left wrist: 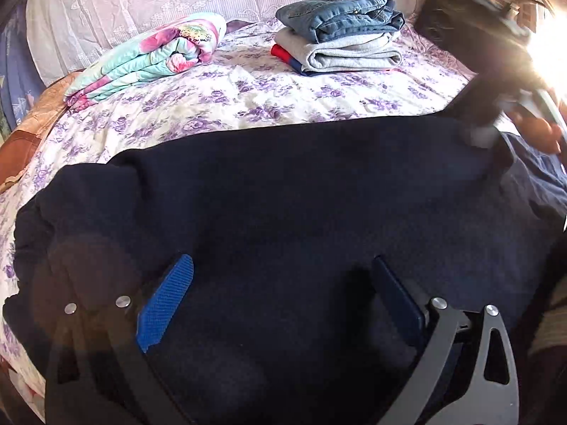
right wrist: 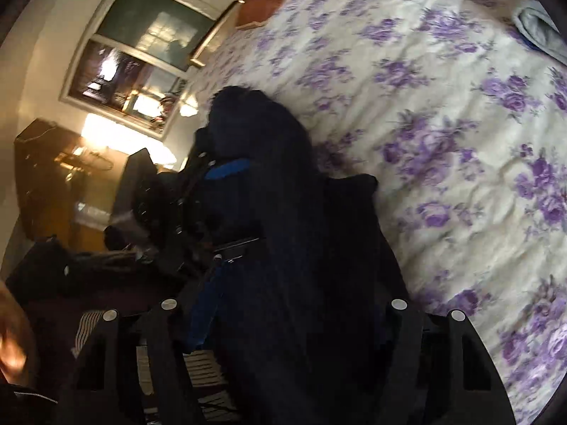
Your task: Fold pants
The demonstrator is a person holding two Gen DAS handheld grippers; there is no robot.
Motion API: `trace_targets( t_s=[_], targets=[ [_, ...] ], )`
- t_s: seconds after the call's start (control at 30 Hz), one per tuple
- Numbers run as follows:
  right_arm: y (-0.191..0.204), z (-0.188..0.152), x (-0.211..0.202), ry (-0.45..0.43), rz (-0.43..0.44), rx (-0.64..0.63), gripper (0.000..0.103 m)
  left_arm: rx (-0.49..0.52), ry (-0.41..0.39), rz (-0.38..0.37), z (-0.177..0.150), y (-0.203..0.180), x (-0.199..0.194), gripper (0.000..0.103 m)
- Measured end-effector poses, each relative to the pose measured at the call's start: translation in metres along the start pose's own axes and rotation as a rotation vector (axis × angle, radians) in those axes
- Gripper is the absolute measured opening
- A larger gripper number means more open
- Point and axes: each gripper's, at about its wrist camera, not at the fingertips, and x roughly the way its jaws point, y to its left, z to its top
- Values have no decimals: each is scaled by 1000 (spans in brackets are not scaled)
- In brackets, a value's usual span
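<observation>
The navy pants (left wrist: 283, 184) are lying spread across the near part of the purple-flowered sheet (left wrist: 248, 99), and everything here is being placed from them.

In the left wrist view, a folded floral quilt (left wrist: 149, 56) is resting on the sheet well beyond the pants' left end. The left gripper (left wrist: 283, 297) is hanging over the near middle of the pants with its jaws standing wide. Its blue pads (left wrist: 166, 304) are flanking bare cloth and gripping nothing. Beyond the pants' far edge and a little to the right, a stack of folded clothes (left wrist: 340, 35) is sitting well apart from them. Blue jeans (left wrist: 340, 14) are lying on top, over a grey garment (left wrist: 354, 53) and a red and blue piece (left wrist: 283, 53). At the pants' far right corner the right gripper (left wrist: 482, 134) is reaching down onto or just above the cloth. It is blurred and washed out by glare.

In the right wrist view, a window (right wrist: 141, 53) is showing to the left of the pants. The dark cloth is filling the gap between this gripper's own fingers (right wrist: 205, 311), which are standing partly apart. The picture is smeared, so I cannot tell whether the pads are pressing on the fabric or merely straddling it. To the right of the pants the flowered sheet is lying bare.
</observation>
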Motion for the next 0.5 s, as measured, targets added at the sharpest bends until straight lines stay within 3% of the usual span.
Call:
trace_targets(
  t_s=[0.1, 0.27, 0.33, 0.37, 0.4, 0.43, 0.5],
  targets=[
    [7, -5, -4, -19, 65, -49, 78, 10, -3, 7, 0, -4, 3, 98],
    [-12, 17, 8, -38, 191, 2, 78, -4, -13, -8, -1, -2, 1, 98],
    [-24, 36, 16, -61, 241, 26, 66, -7, -10, -7, 0, -3, 1, 98],
    [-30, 43, 19, -73, 249, 53, 45, -9, -8, -6, 0, -3, 1, 98],
    [-36, 49, 23, -90, 250, 79, 33, -9, -6, -5, 0, -3, 1, 98],
    [-45, 52, 18, -137, 248, 109, 31, -10, -6, -5, 1, -2, 1, 98],
    [-57, 47, -1, -239, 277, 137, 4, -13, -9, -9, 0, -2, 0, 98]
  ],
)
